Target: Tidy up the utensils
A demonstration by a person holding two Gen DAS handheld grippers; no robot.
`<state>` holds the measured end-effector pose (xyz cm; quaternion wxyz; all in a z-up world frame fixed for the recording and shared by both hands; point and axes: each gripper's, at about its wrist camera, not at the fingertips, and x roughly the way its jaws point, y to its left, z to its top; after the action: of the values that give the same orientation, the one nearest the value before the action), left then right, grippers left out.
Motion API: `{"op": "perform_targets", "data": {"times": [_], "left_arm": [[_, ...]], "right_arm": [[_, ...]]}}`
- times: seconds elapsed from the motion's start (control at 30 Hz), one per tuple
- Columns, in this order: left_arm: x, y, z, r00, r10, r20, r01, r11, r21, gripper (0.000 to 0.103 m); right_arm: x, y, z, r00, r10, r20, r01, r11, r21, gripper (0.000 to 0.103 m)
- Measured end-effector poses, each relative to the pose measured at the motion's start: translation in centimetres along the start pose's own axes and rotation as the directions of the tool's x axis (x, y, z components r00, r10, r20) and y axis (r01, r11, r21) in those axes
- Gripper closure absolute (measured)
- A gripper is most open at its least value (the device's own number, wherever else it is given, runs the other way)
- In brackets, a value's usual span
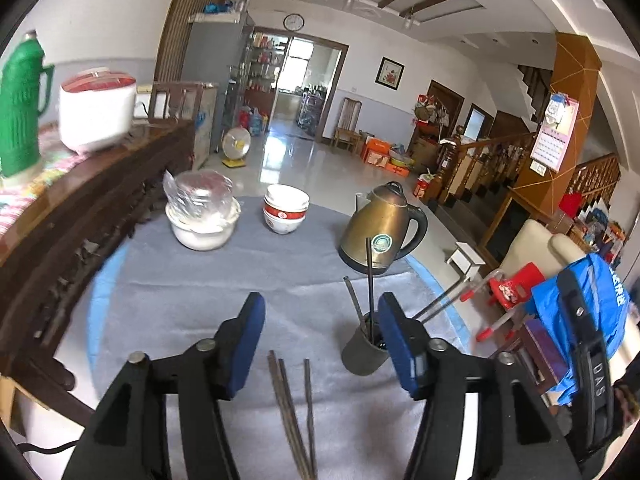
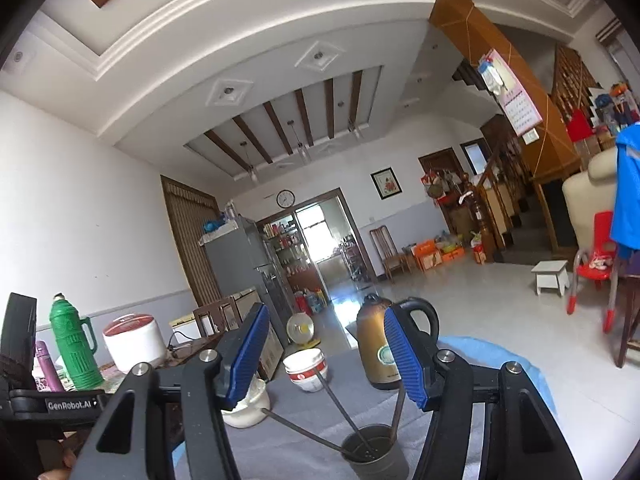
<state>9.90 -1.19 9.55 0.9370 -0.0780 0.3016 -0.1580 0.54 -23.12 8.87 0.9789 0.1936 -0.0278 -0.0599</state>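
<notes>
Three dark, thin chopsticks (image 1: 294, 412) lie loose on the grey cloth-covered table (image 1: 192, 292), directly below my left gripper (image 1: 322, 342), whose blue-padded jaws stand released with nothing between them. Just beside its right-hand pad stands the dark grey cylindrical metal holder cup (image 1: 366, 346), with several more chopsticks standing in it and leaning out in different directions. My left gripper points down at the table.

My right gripper (image 2: 324, 354) is likewise released and empty, its blue pads spread apart. It looks level across the room, with the same holder cup (image 2: 374, 456) just below and between the pads; three chopsticks fan out of it there.

Farther back on the table I see a bronze-coloured electric kettle with a black handle (image 1: 380, 228), a stack of white bowls with red markings (image 1: 286, 208), and a white bowl covered in clear plastic wrap (image 1: 202, 210). On the dark wooden sideboard (image 1: 80, 200) at the left sit a white rice cooker with a red lid (image 1: 98, 110) and a green plastic thermos (image 1: 20, 104).
</notes>
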Motion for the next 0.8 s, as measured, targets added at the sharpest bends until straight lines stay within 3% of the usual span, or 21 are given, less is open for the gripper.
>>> {"op": "perform_targets", "data": {"times": [0.2,0.4,0.8], "left_arm": [[-3.6,-0.2,-0.5,0.999,0.032,0.023,-0.033,0.999,0.035,0.03],[-6.6,-0.4,-1.0,0.994,0.086,0.062,-0.091,0.992,0.089,0.019],[-9.5,1.6,-3.2,0.987,0.163,0.011,-0.163,0.978,0.127,0.017]], "right_arm": [[-2.5,1.6,1.0,1.0,0.003,-0.019,-0.002,1.0,0.013,0.039],[-4.4,3.4,1.3,0.996,-0.008,-0.09,0.007,1.0,-0.011,0.039],[-7.8,5.2,2.1,0.983,0.018,-0.185,-0.019,1.0,-0.002,0.039]]}}
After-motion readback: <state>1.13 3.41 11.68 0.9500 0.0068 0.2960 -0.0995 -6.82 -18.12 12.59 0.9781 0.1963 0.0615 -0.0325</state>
